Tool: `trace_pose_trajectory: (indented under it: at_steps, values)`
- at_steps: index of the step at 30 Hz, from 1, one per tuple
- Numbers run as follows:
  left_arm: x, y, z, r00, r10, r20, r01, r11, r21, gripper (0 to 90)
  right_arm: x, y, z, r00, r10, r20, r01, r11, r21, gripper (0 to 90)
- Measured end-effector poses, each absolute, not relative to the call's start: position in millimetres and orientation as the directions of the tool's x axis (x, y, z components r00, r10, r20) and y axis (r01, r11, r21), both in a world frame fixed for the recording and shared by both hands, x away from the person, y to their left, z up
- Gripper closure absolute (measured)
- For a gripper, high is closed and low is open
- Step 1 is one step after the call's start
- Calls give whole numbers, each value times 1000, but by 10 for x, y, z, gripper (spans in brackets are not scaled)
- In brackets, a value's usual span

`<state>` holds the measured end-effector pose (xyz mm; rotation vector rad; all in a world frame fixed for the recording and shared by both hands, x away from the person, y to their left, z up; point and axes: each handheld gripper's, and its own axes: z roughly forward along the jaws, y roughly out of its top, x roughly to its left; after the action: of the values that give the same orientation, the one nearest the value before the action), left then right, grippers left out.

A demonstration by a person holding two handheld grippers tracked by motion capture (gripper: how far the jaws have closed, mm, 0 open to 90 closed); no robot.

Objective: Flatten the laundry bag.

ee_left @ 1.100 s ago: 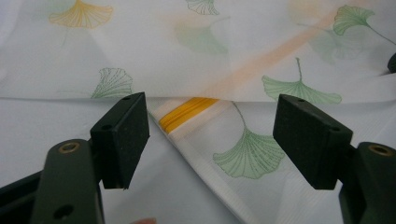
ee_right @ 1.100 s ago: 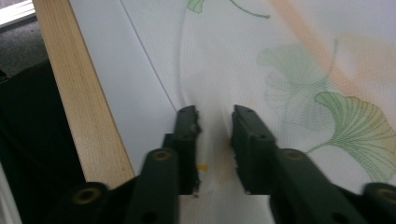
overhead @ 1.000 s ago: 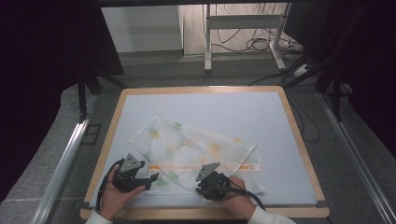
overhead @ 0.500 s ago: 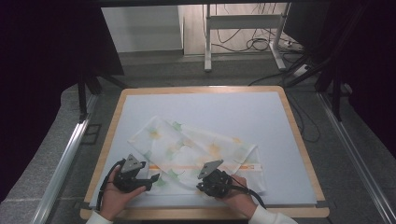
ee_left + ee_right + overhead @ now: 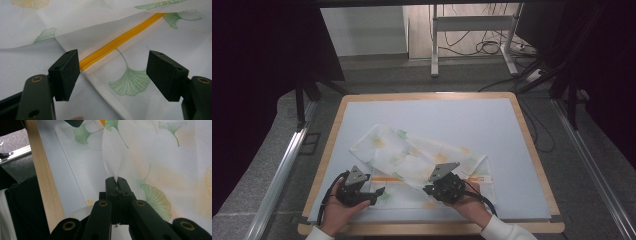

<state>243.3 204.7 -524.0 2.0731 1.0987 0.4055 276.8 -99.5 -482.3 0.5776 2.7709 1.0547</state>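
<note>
Pale blue bench (image 5: 512, 130) carries the leaf-print cloth (image 5: 412, 155) at lower centre of the high view, partly folded, and I judge folding barely begun: my right gripper (image 5: 117, 180) pinches a ridge while my left gripper (image 5: 112, 72) gapes over the yellow zipper (image 5: 120, 42).

Both forearms come in from the near edge in the high view, white cuffs showing, each hand wrapped around a black gripper with a grey three-cornered plate on top. Left gripper (image 5: 379, 191) sits low at the near left, pointing right toward the other hand — in its own view the left gripper (image 5: 113, 75) has its two black jaws spread wide apart, nothing between them. Right gripper (image 5: 428, 189) points left toward it — in its own view the right gripper (image 5: 116, 185) has its jaws pressed tight together, pinching a thin fold.
</note>
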Motion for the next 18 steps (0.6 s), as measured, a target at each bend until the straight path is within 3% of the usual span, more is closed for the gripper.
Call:
trace_pose_trajectory:
  at_steps: [18]
  values:
    - [2448,2025,-5267,588,806,-70,586,-365,723,267,2899,-1123,-4659,-901,433,7,306,627,716,891]
